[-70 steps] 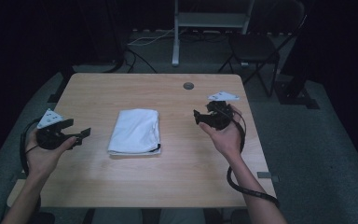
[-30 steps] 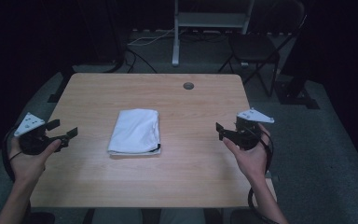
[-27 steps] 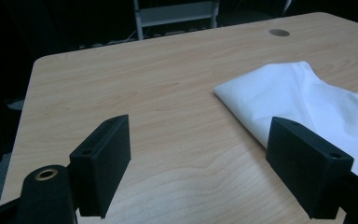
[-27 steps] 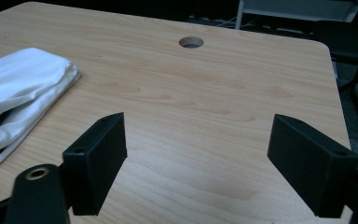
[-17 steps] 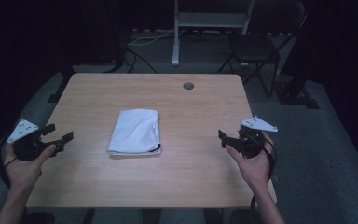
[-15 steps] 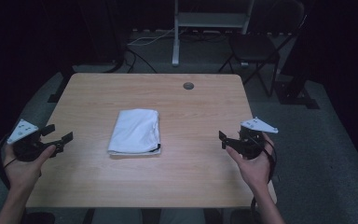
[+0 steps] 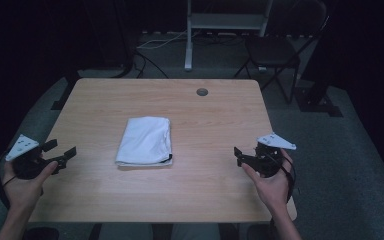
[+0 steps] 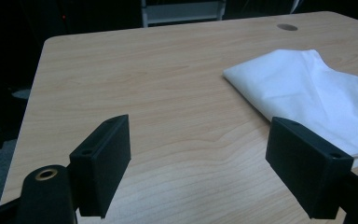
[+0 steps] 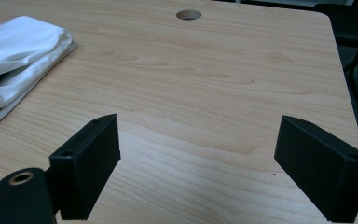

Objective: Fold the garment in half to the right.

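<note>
A folded white cloth (image 7: 145, 141) lies flat at the middle of the wooden table (image 7: 205, 115). My left gripper (image 7: 62, 148) hovers over the table's near left edge, well left of the cloth, with its jaws open and nothing between them. In the left gripper view the cloth (image 8: 317, 93) lies ahead to the right of the open gripper (image 8: 198, 126). My right gripper (image 7: 239, 156) is held over the near right part of the table, its jaws wide after opening a little more, with only bare wood between them. The right gripper view has the cloth (image 9: 14, 60) far left of the gripper (image 9: 198, 123).
A round cable hole (image 7: 202, 92) sits near the table's far edge. Beyond the table stand a dark folding chair (image 7: 275, 50) and a white frame (image 7: 227, 20) on grey carpet. Bare wood lies on both sides of the cloth.
Both hands have drawn apart, away from the cloth, toward the table's near corners, and sunk slightly. The cloth has not moved.
</note>
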